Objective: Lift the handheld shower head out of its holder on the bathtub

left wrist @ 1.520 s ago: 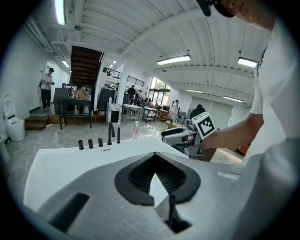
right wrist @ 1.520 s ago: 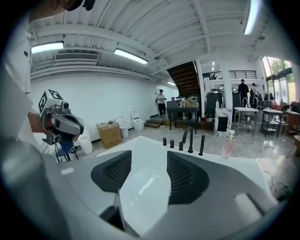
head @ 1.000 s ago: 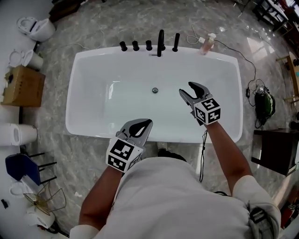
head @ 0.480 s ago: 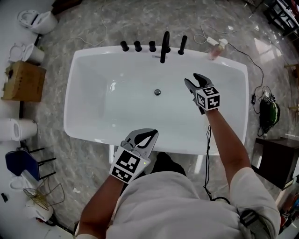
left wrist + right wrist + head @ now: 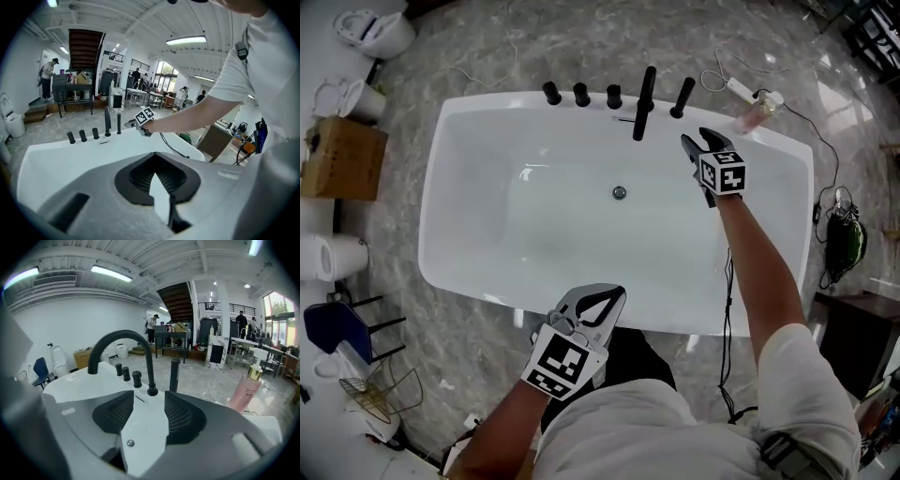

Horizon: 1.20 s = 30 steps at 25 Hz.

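Note:
The handheld shower head (image 5: 682, 97) is a black stick standing upright in its holder on the white bathtub's far rim (image 5: 581, 111), just right of the tall black spout (image 5: 645, 101). My right gripper (image 5: 696, 138) hovers over the tub a short way in front of the shower head (image 5: 174, 375). Its jaws (image 5: 149, 398) are closing, still well apart, with nothing between them. My left gripper (image 5: 617, 292) sits at the tub's near rim, shut on nothing (image 5: 154, 161). In the left gripper view the shower head (image 5: 118, 130) and right gripper (image 5: 130, 124) show far off.
Three black knobs (image 5: 581, 94) stand left of the spout (image 5: 119, 341). A pink bottle (image 5: 759, 111) sits on the tub's far right corner, by a power strip (image 5: 739, 89) with cables. A cardboard box (image 5: 342, 157) and toilets (image 5: 375, 33) stand at left, a dark table (image 5: 858, 337) at right.
My right gripper has moved toward the far rim, close to the shower head and spout. My left gripper has drawn back to the tub's near rim.

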Each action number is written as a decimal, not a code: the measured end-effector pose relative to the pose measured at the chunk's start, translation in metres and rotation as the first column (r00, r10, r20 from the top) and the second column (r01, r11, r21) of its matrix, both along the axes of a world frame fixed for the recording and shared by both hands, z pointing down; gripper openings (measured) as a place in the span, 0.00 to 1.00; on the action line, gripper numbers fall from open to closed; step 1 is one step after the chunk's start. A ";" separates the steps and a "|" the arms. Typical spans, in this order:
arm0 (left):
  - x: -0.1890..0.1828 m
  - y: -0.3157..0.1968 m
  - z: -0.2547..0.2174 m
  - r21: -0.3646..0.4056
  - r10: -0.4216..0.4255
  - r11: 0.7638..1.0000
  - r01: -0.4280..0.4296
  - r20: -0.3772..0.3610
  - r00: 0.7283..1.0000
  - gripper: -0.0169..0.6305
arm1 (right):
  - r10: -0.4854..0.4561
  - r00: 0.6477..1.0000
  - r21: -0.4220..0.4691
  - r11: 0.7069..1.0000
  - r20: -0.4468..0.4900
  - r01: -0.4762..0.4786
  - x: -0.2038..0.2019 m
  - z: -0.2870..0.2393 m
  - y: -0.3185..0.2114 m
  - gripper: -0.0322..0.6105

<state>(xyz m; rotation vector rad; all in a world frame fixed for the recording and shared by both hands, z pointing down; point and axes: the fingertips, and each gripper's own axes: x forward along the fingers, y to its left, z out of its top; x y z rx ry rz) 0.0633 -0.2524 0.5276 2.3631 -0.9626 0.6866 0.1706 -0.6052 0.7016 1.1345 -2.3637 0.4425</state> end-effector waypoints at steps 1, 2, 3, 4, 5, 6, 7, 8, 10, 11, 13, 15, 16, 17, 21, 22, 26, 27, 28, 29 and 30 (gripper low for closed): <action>0.000 -0.001 0.003 -0.003 -0.003 1.000 0.003 -0.001 1.000 0.04 | 0.006 1.000 0.003 1.000 -0.007 -0.006 0.000 0.004 -0.011 0.39; -0.001 -0.001 0.006 -0.006 -0.007 1.000 0.007 -0.002 1.000 0.04 | 0.012 1.000 0.005 1.000 -0.014 -0.012 0.000 0.008 -0.021 0.39; -0.002 0.000 0.008 -0.010 -0.011 1.000 0.011 -0.003 1.000 0.04 | 0.018 1.000 0.005 1.000 -0.020 -0.018 0.000 0.012 -0.030 0.39; -0.003 0.001 0.010 -0.014 -0.015 1.000 0.015 -0.004 1.000 0.04 | 0.026 0.999 0.004 1.000 -0.025 -0.026 0.000 0.016 -0.038 0.39; -0.004 0.002 0.013 -0.019 -0.019 1.000 0.018 -0.006 1.000 0.04 | 0.035 0.999 0.002 0.999 -0.029 -0.035 0.000 0.020 -0.046 0.39; -0.005 0.002 0.015 -0.023 -0.022 0.999 0.022 -0.008 1.000 0.04 | 0.043 0.999 0.000 0.999 -0.032 -0.043 0.000 0.025 -0.054 0.40; -0.006 0.001 0.018 -0.027 -0.026 0.999 0.026 -0.010 1.000 0.04 | 0.051 0.998 -0.003 0.999 -0.037 -0.051 0.000 0.030 -0.062 0.40; -0.007 -0.001 0.021 -0.029 -0.031 0.999 0.030 -0.013 0.999 0.04 | 0.057 0.997 -0.005 0.998 -0.042 -0.057 -0.001 0.035 -0.070 0.40; -0.009 -0.004 0.027 -0.036 -0.039 0.999 0.038 -0.020 0.999 0.04 | 0.067 0.996 -0.010 0.998 -0.052 -0.068 -0.001 0.044 -0.084 0.40; -0.010 -0.005 0.031 -0.042 -0.043 0.998 0.042 -0.023 0.999 0.04 | 0.070 0.996 -0.014 0.997 -0.056 -0.071 -0.003 0.049 -0.089 0.40; -0.012 -0.006 0.037 -0.053 -0.048 0.998 0.047 -0.025 0.999 0.04 | 0.075 0.995 -0.021 0.997 -0.062 -0.076 -0.006 0.057 -0.098 0.40; -0.011 -0.008 0.044 -0.060 -0.050 0.997 0.048 -0.025 0.998 0.04 | 0.093 0.994 -0.025 0.995 -0.054 -0.094 -0.007 0.063 -0.109 0.40; -0.011 -0.010 0.047 -0.063 -0.050 0.997 0.048 -0.027 0.998 0.04 | 0.108 0.993 -0.029 0.994 -0.044 -0.109 -0.007 0.065 -0.114 0.40; -0.011 -0.011 0.050 -0.067 -0.051 0.997 0.049 -0.031 0.998 0.04 | 0.122 0.992 -0.034 0.992 -0.035 -0.123 -0.008 0.068 -0.119 0.41; -0.006 -0.012 0.063 -0.085 -0.049 0.995 0.045 -0.050 0.998 0.04 | 0.148 0.989 -0.048 0.988 -0.021 -0.149 -0.011 0.079 -0.131 0.41; -0.004 -0.011 0.066 -0.090 -0.049 0.995 0.044 -0.054 0.997 0.04 | 0.152 0.988 -0.053 0.987 -0.022 -0.153 -0.012 0.082 -0.133 0.41; -0.004 -0.005 0.075 -0.117 -0.056 0.992 0.048 -0.065 0.996 0.04 | 0.159 0.986 -0.072 0.984 -0.038 -0.162 -0.015 0.091 -0.142 0.40; -0.006 -0.004 0.077 -0.123 -0.060 0.991 0.051 -0.065 0.996 0.04 | 0.162 0.986 -0.075 0.984 -0.039 -0.164 -0.016 0.093 -0.145 0.39; -0.008 -0.003 0.079 -0.129 -0.063 0.990 0.055 -0.062 0.996 0.04 | 0.164 0.986 -0.077 0.983 -0.039 -0.166 -0.018 0.095 -0.148 0.38; -0.011 -0.002 0.081 -0.135 -0.067 0.989 0.058 -0.059 0.996 0.04 | 0.167 0.985 -0.075 0.983 -0.039 -0.170 -0.018 0.096 -0.150 0.36; -0.013 -0.001 0.083 -0.139 -0.070 0.988 0.062 -0.056 0.996 0.04 | 0.173 0.984 -0.071 0.982 -0.040 -0.175 -0.019 0.096 -0.153 0.33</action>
